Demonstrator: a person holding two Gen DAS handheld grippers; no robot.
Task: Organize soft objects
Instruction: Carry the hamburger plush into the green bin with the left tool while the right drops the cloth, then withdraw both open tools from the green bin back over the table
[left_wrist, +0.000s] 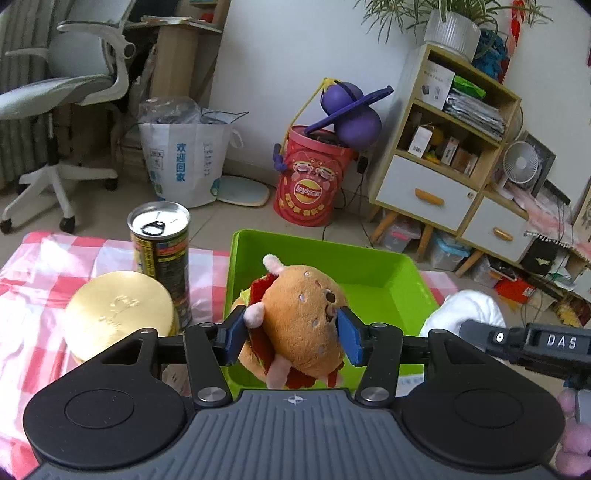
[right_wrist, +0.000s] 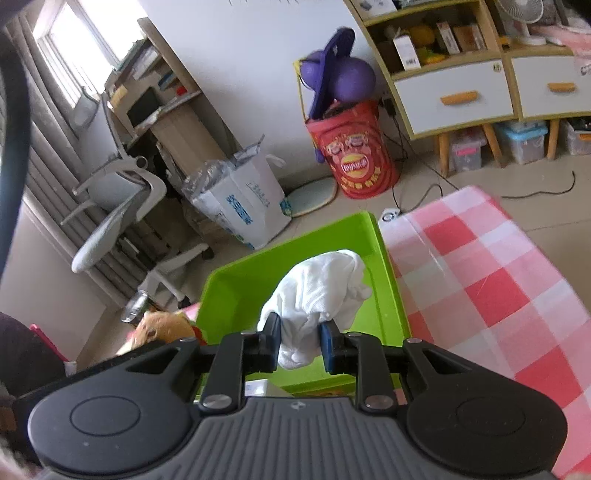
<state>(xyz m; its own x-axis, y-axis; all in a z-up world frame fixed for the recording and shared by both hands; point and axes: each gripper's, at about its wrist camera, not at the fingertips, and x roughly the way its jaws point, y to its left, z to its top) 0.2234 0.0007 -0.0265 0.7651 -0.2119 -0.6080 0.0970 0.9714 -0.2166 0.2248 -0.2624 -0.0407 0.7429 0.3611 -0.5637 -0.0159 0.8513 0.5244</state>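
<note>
My left gripper (left_wrist: 291, 338) is shut on a burger plush toy (left_wrist: 299, 325) with pink limbs and holds it over the near left part of the green bin (left_wrist: 369, 266). My right gripper (right_wrist: 299, 347) is shut on a bunched white cloth (right_wrist: 325, 291) and holds it above the same green bin (right_wrist: 236, 291). The cloth (left_wrist: 465, 306) and the right gripper's body show at the right of the left wrist view. The plush (right_wrist: 166, 326) shows at the left of the right wrist view. The bin's floor looks bare.
A tall drink can (left_wrist: 162, 251) and a round gold tin (left_wrist: 118, 314) stand left of the bin on the red-checked tablecloth (right_wrist: 498, 280). Beyond the table are an office chair (left_wrist: 66, 92), a white bag (left_wrist: 184, 158), a red drum (left_wrist: 310, 177) and a wooden cabinet (left_wrist: 443, 155).
</note>
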